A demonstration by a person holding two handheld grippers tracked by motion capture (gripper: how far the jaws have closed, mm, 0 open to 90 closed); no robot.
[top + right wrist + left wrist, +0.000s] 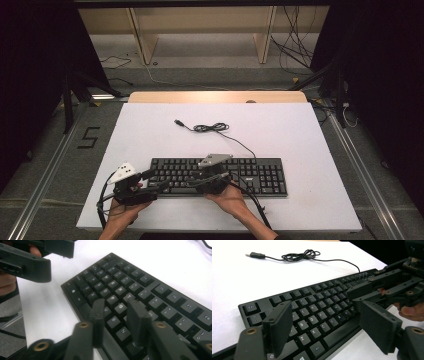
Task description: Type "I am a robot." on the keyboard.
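A black keyboard (260, 175) (312, 307) (140, 282) lies across the near middle of the white table top (280, 125). Its cable (212, 128) (299, 255) lies bunched behind it and ends in a loose USB plug (178, 122) (254, 255). My left gripper (156, 180) (327, 317) is open, its jaws standing wide apart over the keyboard's left end with nothing between them. My right gripper (192, 180) (117, 311) points left over the letter keys. A narrower gap separates its jaws, and nothing is held. Each gripper appears in the other's view (359, 293) (50, 260).
The table's near edge (220, 230) runs just behind my hands. Beyond the far edge stand a wooden frame (200, 30) and loose cables (295, 50) on the floor. Metal rails (45, 170) run along both sides of the table.
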